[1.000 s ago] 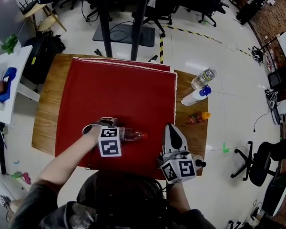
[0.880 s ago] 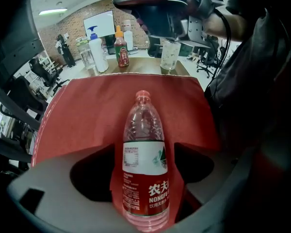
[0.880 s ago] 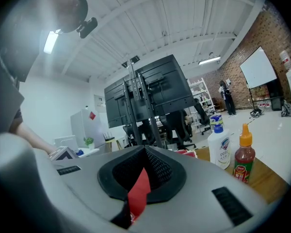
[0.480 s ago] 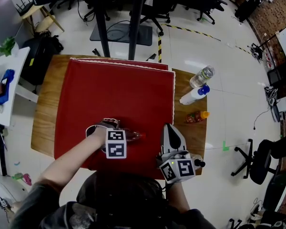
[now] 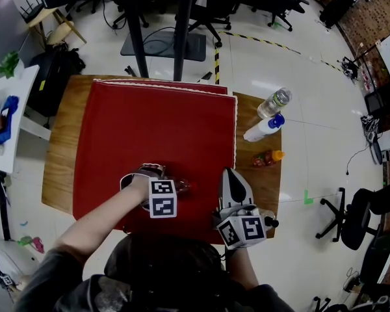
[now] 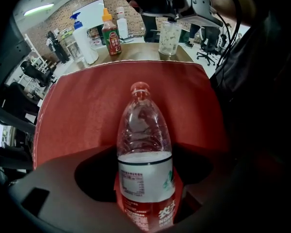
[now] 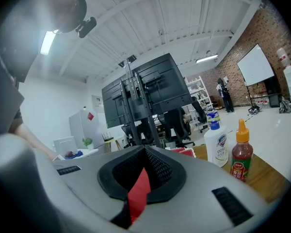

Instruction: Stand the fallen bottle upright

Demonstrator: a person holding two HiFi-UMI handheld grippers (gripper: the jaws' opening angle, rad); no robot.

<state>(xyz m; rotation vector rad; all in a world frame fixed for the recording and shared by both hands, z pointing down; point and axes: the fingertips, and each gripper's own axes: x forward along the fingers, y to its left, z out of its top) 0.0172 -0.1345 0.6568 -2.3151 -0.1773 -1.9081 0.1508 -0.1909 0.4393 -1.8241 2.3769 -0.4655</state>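
- The left gripper (image 5: 155, 182) pointed steeply down over the clear plastic water bottle with a red cap and red-and-white label (image 6: 144, 149), which lay on its side on the red cloth (image 5: 156, 129) covering the wooden table (image 5: 58, 155).
- Its jaws, spread wide and just narrowed slightly, flanked the bottle's labelled body. Dark gaps showed on both sides, and the pads apparently did not press it.
- The cap pointed away from the jaws.
- The right gripper (image 5: 231, 172) sat level at the cloth's near edge, jaws clenched together, holding nothing.
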